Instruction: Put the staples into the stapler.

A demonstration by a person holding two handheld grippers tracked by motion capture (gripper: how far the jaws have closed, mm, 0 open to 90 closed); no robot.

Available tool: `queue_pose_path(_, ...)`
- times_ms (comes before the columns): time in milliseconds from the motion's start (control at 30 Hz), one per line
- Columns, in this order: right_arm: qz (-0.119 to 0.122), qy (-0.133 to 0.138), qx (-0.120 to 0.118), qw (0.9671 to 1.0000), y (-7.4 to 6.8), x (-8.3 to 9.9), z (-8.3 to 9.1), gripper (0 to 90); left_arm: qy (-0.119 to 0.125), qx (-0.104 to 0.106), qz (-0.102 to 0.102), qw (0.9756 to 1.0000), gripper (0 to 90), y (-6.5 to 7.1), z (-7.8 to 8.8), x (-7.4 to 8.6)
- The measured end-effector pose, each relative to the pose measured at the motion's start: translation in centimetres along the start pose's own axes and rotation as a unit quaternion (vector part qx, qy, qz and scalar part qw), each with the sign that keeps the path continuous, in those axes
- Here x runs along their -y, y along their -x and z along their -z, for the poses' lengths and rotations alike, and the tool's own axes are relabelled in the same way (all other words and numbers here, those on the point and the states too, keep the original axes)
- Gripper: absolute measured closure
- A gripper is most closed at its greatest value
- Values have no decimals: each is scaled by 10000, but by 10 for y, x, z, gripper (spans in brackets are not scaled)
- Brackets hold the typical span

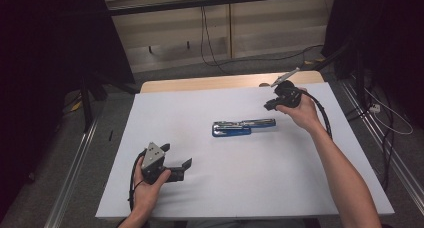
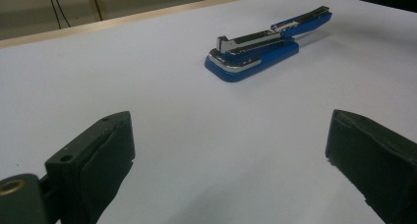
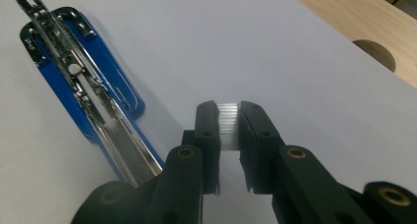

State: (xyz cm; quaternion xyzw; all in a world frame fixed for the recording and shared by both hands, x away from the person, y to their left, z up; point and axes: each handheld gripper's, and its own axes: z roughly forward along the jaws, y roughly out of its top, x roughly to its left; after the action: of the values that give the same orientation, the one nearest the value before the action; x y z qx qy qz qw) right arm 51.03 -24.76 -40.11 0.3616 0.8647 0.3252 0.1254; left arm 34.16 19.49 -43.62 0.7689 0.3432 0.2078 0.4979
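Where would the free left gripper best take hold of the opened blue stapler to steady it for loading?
Probably the blue stapler's flat base, pinched across its narrow width from above: the stapler lies flat on the white table with its top swung open, long sides clear. The left gripper stands open nearby; the right gripper holds a strip of staples.

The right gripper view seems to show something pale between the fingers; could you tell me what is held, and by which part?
The right gripper pinches a silvery strip of staples across its two long sides.
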Motion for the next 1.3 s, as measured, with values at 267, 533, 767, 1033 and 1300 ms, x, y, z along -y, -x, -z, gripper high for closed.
queue_pose_path(267, 96, 219, -163, 9996, -10, -4, 4, 793, 23, -4, 21, 10000, 47, 0, 0, 0)
queue_pose_path(533, 263, 405, -394, 9981, -25, -11, 9, 792, 6, 4, -6, 10000, 47, 0, 0, 0)
queue_pose_path(767, 422, 420, -552, 9967, -35, -16, 8, 792, 29, -34, 32, 10000, 46, -1, 0, 0)
queue_pose_path(1033, 558, 443, -659, 9953, -40, -20, 7, 793, -2, -31, 20, 10000, 46, 0, -1, 0)
queue_pose_path(1300, 680, 433, -798, 9936, -49, -24, -1, 793, 4, -22, 12, 10000, 46, 0, 0, 0)
